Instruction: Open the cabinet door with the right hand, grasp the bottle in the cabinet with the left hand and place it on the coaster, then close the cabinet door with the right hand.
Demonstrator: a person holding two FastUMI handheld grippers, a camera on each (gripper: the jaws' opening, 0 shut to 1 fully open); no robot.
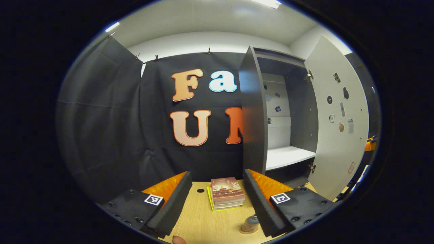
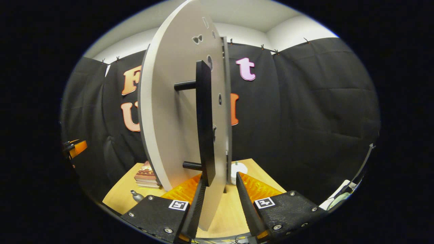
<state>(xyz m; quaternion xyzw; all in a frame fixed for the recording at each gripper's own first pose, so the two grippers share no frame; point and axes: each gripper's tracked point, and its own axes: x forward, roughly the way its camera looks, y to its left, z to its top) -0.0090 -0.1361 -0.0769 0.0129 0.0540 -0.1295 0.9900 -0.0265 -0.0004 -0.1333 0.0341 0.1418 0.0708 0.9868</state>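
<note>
**Both grippers spread, door swung out, bottle on the table**

In the left gripper view, the left gripper [image 1: 215, 200] has its two fingers set wide apart and grips nothing. Between and below them lies the wooden table [image 1: 203, 223], where the bottle [image 1: 250, 224] stands upright on a round coaster [image 1: 247, 232] just beside the right-hand finger. Farther along the table sits a stack of books [image 1: 226, 193]. Beyond it rises the cabinet [image 1: 252, 108], its interior exposed, with a bare white shelf [image 1: 286, 156]; the cabinet door [image 1: 339, 118] stands swung wide to the right.

In the right gripper view, the right gripper [image 2: 219, 196] is also spread; the lower edge of the cabinet door [image 2: 169, 112] passes between its fingers, seen nearly edge-on. Whether either finger touches the panel cannot be told. A dark bar handle [image 2: 204, 125] projects from the door's face just above the fingers. On the table [image 2: 230, 210] behind are a small white object [image 2: 238, 170], the books [image 2: 145, 178] and, at lower left, the bottle [image 2: 136, 195].
</note>
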